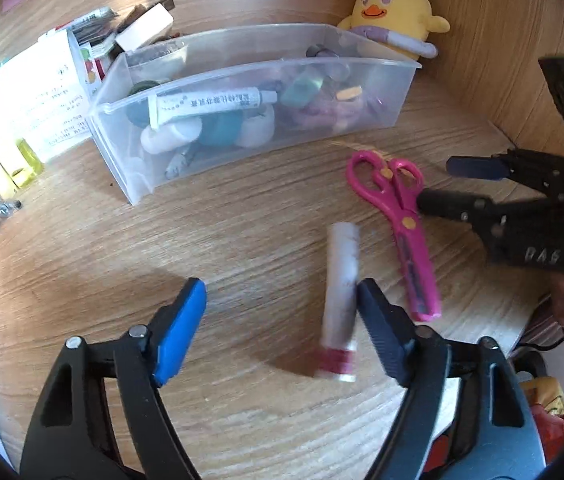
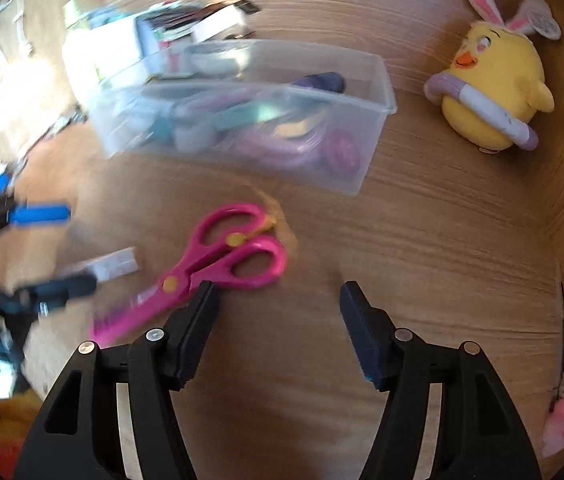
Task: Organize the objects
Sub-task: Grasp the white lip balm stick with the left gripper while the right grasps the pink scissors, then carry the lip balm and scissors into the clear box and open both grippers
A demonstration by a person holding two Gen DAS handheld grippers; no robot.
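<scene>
On the table (image 1: 242,208), the scissors (image 1: 398,216) lay just right of the tube (image 1: 340,300), both in front of the bin (image 1: 250,116), which held 1 labelled tube (image 1: 206,106) among other items, with the plush chick (image 1: 396,16) behind its right end.

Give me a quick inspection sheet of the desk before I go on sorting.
Surface: wooden desk, wood panel behind.
Job's things: pink scissors and white tube lie loose in front of the clear bin, which holds tubes and small items.
Clutter: yellow chick plush at the back; boxes and papers beside the bin.
Grippers: left gripper open, one finger beside the tube; right gripper open, beside the scissors' handles.
Cables: nothing seen.
Surroundings: blurred, cannot tell.
</scene>
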